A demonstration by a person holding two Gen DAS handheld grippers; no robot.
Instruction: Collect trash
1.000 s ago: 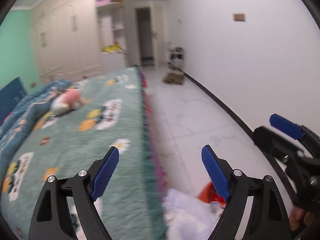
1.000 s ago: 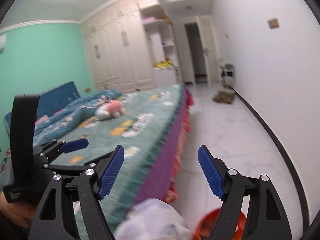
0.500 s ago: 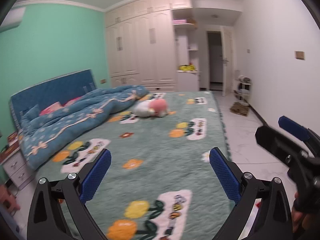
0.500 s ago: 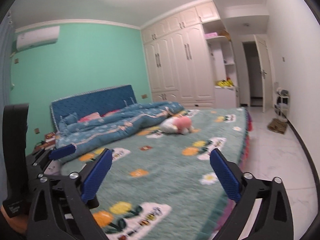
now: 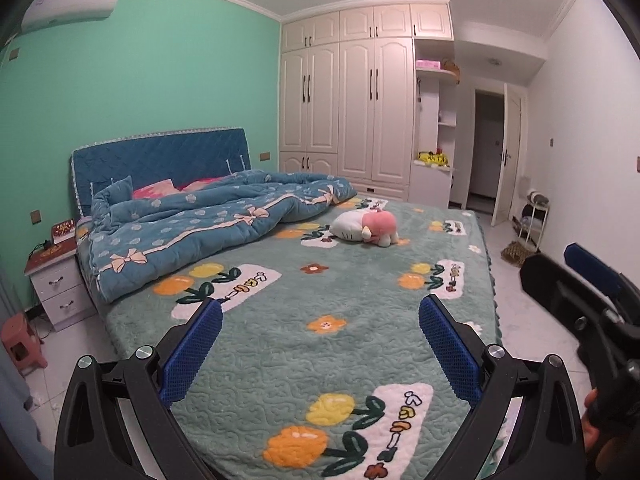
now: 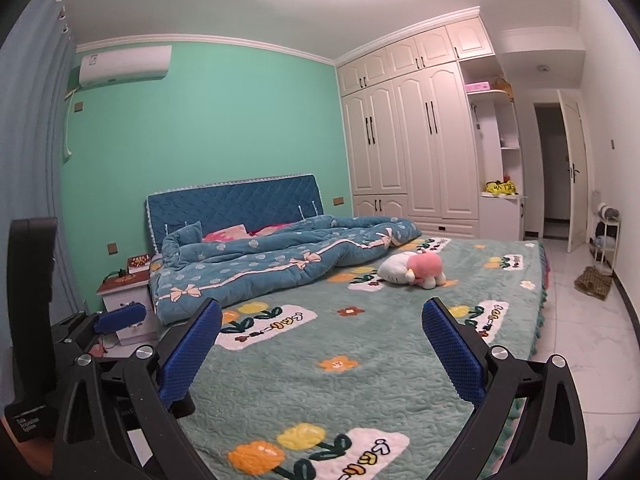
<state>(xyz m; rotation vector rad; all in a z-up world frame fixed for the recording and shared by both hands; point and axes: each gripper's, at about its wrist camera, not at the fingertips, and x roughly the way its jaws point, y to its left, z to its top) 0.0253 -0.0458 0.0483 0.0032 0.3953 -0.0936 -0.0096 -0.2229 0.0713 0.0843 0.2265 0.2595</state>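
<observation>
My left gripper (image 5: 320, 312) is open, its blue pads wide apart with nothing between them, held over the foot of the bed (image 5: 360, 360). My right gripper (image 6: 322, 312) is open and empty too, pointing across the same bed (image 6: 280, 380). In the left wrist view the right gripper (image 5: 580, 280) shows at the right edge, with a hand below it. The left gripper (image 6: 120, 316) shows at the left edge of the right wrist view. A few small white scraps (image 5: 38, 398) lie on the floor at the bed's left side. No bag or bin is in view.
The bed carries a green flowered cover, a rumpled blue quilt (image 5: 208, 224) and a pink and white plush toy (image 5: 366, 230). A white nightstand (image 5: 56, 284) and a red stool (image 5: 20, 340) stand left of it. Wardrobe (image 5: 360, 112), open door (image 5: 508, 156), rack (image 5: 532, 216) and brown mat (image 5: 516, 254) lie beyond.
Both views have swung up and left, from the bed's edge and floor onto the whole bed. The white bag and orange bin at the bottom have left view. Both jaws have widened.
</observation>
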